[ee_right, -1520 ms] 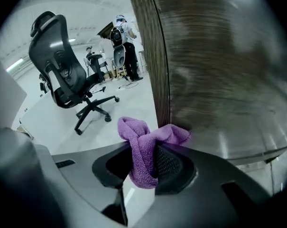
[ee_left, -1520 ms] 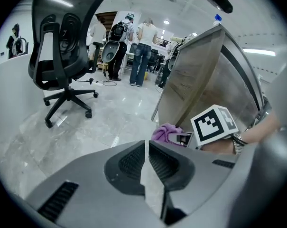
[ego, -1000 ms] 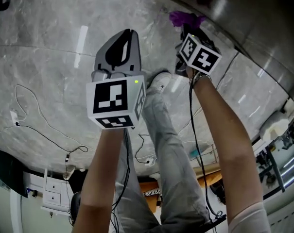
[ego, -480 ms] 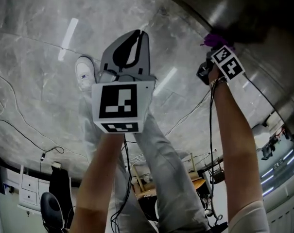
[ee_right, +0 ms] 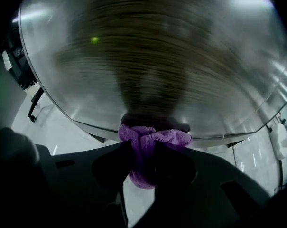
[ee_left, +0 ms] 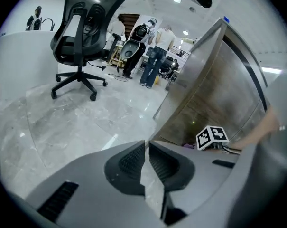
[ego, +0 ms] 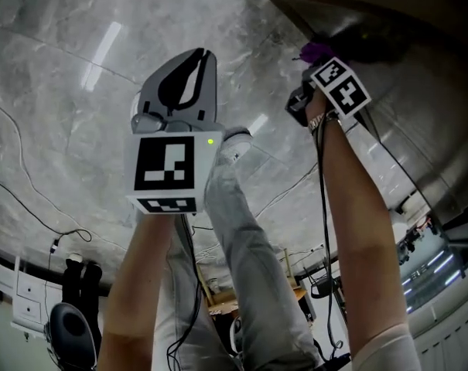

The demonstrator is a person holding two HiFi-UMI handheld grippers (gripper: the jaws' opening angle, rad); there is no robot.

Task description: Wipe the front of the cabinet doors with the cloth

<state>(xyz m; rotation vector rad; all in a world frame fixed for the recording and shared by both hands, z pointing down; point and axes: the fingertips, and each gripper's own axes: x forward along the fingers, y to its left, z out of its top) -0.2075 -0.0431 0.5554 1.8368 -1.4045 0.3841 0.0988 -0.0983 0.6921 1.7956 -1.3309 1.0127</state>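
right gripper (ee_right: 142,163): jaws clamped on cloth (ee_right: 150,139), wad squeezed between them
cloth: purple, fleecy, crumpled into folds; bulges past the jaw tips, pressed against cabinet door (ee_right: 157,56), low down near its bottom edge
left gripper (ee_left: 147,163): jaws closed to a hairline slit, nothing between; held off the door, out over floor (ee_left: 72,118)
cabinet door: brushed metal, brownish sheen, blur-streaked, green dot reflected on it
floor: glossy pale grey marbled tiles, strip-light glare; runs up to door's foot
room: black office chair (ee_left: 84,37) well away from door, people (ee_left: 155,51) standing farther back
edges: dark gap under door's bottom edge; open floor beside door, thin cable (ego: 17,199) trailing across it
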